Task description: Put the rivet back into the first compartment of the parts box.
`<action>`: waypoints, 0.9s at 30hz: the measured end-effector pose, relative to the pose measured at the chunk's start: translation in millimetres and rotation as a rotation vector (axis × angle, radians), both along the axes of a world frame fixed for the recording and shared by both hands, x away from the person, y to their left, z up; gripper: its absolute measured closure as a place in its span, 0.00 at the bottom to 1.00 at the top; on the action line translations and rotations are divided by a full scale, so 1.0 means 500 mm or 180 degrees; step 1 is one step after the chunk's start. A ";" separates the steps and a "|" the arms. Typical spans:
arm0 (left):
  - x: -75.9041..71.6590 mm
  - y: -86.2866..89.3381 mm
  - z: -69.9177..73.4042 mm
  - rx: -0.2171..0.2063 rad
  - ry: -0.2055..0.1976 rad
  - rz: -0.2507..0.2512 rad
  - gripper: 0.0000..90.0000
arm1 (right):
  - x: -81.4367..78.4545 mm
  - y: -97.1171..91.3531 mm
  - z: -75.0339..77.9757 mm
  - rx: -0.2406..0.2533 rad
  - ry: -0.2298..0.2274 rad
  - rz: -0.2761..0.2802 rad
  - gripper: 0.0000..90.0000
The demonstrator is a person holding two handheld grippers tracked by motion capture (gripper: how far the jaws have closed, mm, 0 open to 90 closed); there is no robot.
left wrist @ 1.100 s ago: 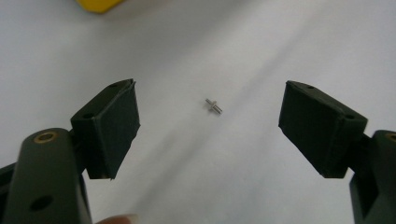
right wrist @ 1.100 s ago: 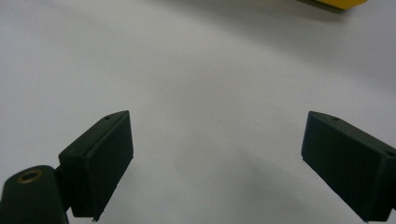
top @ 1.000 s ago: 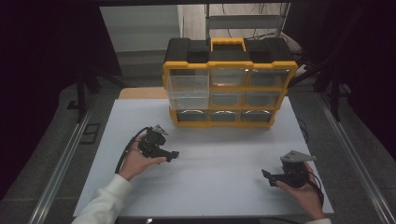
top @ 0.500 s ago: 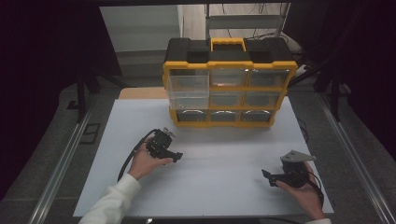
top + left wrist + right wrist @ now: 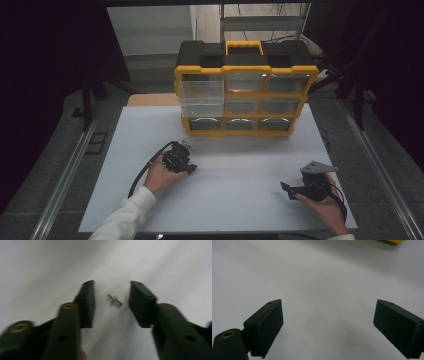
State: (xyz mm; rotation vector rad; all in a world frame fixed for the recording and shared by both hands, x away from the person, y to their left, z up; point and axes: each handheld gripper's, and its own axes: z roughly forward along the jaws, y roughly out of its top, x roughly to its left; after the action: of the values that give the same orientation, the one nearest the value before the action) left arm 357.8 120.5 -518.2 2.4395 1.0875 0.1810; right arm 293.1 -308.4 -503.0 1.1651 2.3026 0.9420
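Leftward tongs (image 5: 111,292) have advanced, gaping around a tiny bolt (image 5: 115,300) lost from above; right tongs (image 5: 328,327) gape wide.

Bench (image 5: 240,200): smooth matt white. Organiser case (image 5: 245,90): glossy yellow-black plastic, clear drawers. Small pin (image 5: 115,300): bright metal. Left gripper (image 5: 111,293) jaws: matt black plastic.
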 end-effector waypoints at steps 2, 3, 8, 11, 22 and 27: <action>-0.001 -0.002 0.000 -0.0024 0.0014 -0.0049 0.75 | 0.000 0.001 0.000 -0.0002 0.0004 -0.0005 0.10; -0.001 -0.002 0.000 -0.0024 0.0014 -0.0049 0.78 | 0.000 0.001 0.000 -0.0002 0.0004 -0.0005 0.10; -0.003 -0.004 0.000 -0.0067 0.0037 -0.0131 0.90 | 0.000 0.001 0.000 -0.0002 0.0000 -0.0004 0.10; -0.004 -0.004 0.000 -0.0065 0.0023 -0.0149 0.92 | -0.001 0.000 0.001 -0.0003 -0.0005 -0.0003 0.10; 0.001 0.016 0.013 -0.0208 0.0117 -0.0169 0.92 | 0.001 0.001 0.000 -0.0005 -0.0004 0.0018 0.10; -0.004 0.039 0.044 -0.0324 0.0096 -0.0133 0.92 | 0.000 -0.002 0.003 0.0019 -0.0016 0.0010 0.10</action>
State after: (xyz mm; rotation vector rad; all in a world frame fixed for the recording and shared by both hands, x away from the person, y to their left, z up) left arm 355.8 139.9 -496.2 2.3789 1.0321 0.0738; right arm 293.2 -309.2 -501.8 1.1608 2.2997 0.9526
